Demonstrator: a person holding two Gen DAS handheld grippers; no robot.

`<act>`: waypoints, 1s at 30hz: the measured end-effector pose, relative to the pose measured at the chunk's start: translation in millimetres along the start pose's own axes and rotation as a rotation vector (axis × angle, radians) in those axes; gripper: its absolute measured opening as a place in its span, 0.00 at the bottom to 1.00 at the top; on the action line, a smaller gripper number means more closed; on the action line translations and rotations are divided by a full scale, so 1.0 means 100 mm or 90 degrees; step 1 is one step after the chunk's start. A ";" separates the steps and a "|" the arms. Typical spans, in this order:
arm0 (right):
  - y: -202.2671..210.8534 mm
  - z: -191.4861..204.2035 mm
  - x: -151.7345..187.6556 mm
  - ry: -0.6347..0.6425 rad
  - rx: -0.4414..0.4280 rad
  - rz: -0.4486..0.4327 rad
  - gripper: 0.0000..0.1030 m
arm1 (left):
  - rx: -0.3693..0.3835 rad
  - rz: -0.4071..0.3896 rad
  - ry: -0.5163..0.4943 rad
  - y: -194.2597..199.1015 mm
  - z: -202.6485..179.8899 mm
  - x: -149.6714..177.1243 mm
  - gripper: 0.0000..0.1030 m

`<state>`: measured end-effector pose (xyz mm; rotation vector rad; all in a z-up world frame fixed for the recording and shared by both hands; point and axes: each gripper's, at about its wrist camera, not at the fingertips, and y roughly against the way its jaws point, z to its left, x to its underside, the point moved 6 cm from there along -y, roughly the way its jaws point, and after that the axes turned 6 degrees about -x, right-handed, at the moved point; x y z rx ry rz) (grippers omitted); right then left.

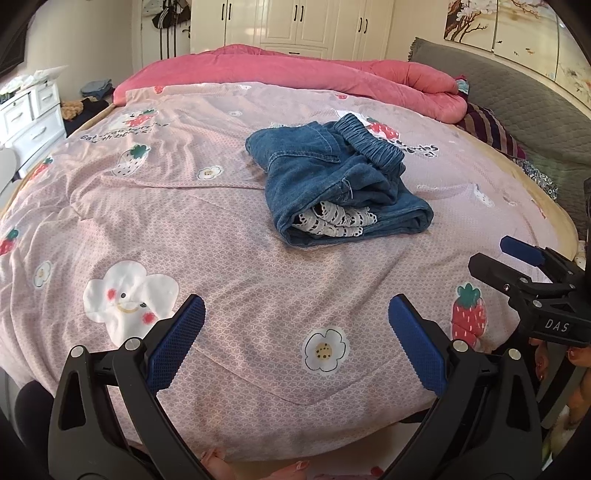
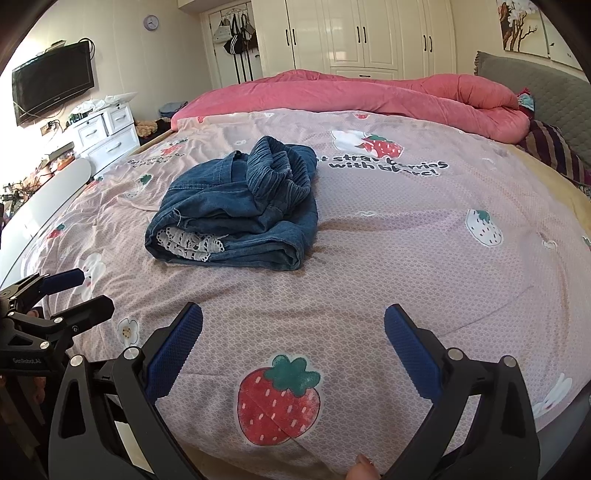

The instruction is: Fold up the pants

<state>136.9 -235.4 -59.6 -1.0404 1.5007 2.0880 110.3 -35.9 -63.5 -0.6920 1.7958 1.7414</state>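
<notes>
Small blue denim pants [image 1: 332, 177] with a white lace hem and elastic waistband lie folded in a compact bundle on the pink strawberry-print bed cover [image 1: 221, 240]. The same pants [image 2: 236, 210] show left of centre in the right wrist view. My left gripper [image 1: 295, 314] is open, hovering over the cover near the bed's front edge, well short of the pants. My right gripper [image 2: 293, 321] is open too, nothing between its blue pads, also back from the pants. Each gripper appears at the other view's edge: the right gripper [image 1: 517, 258], the left gripper [image 2: 81, 291].
A rolled pink quilt [image 1: 295, 70] lies along the far side of the bed. A grey headboard [image 1: 517, 96] and striped pillow [image 1: 491, 129] stand at right. White drawers [image 2: 107, 133], a wall television [image 2: 51, 81] and wardrobes [image 2: 362, 33] line the room.
</notes>
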 end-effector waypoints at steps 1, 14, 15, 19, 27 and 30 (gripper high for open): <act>0.00 0.00 0.00 0.000 0.000 0.000 0.96 | -0.001 0.000 -0.001 0.00 0.00 0.00 0.91; -0.03 -0.06 0.01 -0.002 0.016 0.008 0.96 | -0.026 0.005 0.020 -0.02 0.09 -0.04 0.91; -0.04 -0.08 0.01 -0.003 0.019 0.010 0.96 | -0.031 0.004 0.023 -0.02 0.13 -0.06 0.91; -0.08 -0.19 -0.03 -0.014 0.031 0.010 0.96 | -0.040 -0.031 0.059 0.03 0.29 -0.18 0.91; -0.18 -1.09 -0.33 -0.087 0.100 0.000 0.96 | -0.142 0.022 0.106 -0.45 1.32 -0.68 0.91; -0.26 -1.80 -0.52 -0.153 0.157 0.012 0.96 | -0.214 0.068 0.133 -0.84 1.95 -0.78 0.91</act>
